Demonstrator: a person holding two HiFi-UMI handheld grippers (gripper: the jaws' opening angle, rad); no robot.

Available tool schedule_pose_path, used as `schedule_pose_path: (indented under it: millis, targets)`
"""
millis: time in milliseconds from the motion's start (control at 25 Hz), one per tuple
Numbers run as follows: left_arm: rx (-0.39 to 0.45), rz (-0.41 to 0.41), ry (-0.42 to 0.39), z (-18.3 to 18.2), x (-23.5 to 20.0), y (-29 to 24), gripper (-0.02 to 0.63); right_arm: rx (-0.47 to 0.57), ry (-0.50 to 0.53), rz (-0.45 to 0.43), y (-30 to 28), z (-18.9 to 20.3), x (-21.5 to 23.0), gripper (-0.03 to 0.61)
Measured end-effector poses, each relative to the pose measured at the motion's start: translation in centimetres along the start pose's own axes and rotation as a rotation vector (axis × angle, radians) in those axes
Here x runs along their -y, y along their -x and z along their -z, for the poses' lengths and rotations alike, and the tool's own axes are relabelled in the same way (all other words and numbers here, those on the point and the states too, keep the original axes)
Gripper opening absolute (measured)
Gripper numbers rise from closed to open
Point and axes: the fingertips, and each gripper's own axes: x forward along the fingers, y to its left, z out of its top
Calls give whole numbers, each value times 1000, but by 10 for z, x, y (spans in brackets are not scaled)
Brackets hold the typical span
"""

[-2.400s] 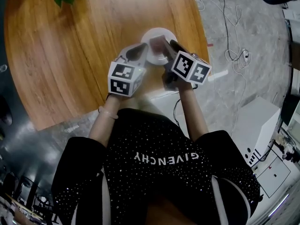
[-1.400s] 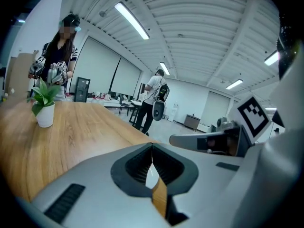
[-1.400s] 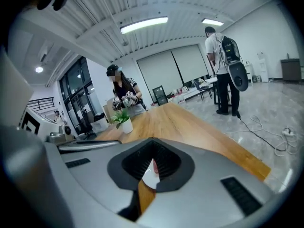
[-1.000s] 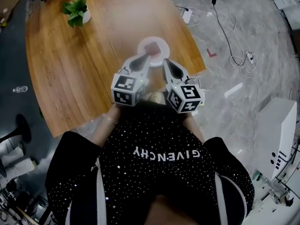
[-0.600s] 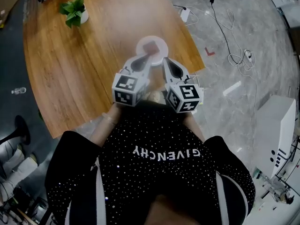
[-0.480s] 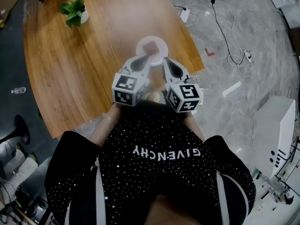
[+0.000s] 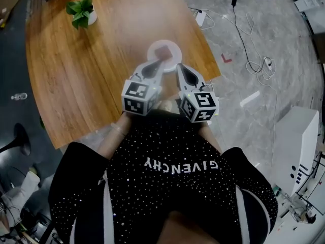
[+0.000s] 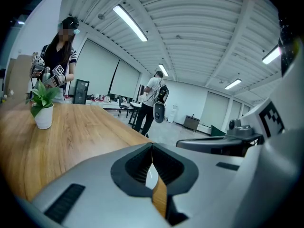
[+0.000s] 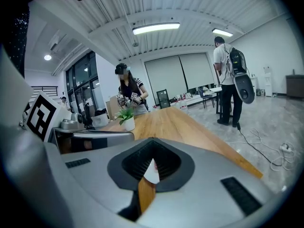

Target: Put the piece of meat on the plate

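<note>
Both grippers are resting over the table's (image 7: 101, 60) near edge, drawn back from the earlier frame, when your right gripper (image 7: 178, 66) was reaching over the plate (image 7: 152, 48). Your left gripper (image 7: 162, 61) and the right are each showing jaws pressed together, empty. The piece of meat (image 7: 163, 52) is lying on the plate, near the table's right edge.

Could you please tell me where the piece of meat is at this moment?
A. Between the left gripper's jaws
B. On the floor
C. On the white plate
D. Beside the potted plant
C: the head view shows the piece of meat lying on the white plate, while the left gripper and the right gripper are both shut with nothing between their jaws.
</note>
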Motion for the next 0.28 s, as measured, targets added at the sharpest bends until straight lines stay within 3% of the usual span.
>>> schedule_pose_path:
  millis: [280]
  targets:
    - [-7, -5, 0, 1, 3, -2, 9, -2, -12, 5, 3, -1, 7, 12]
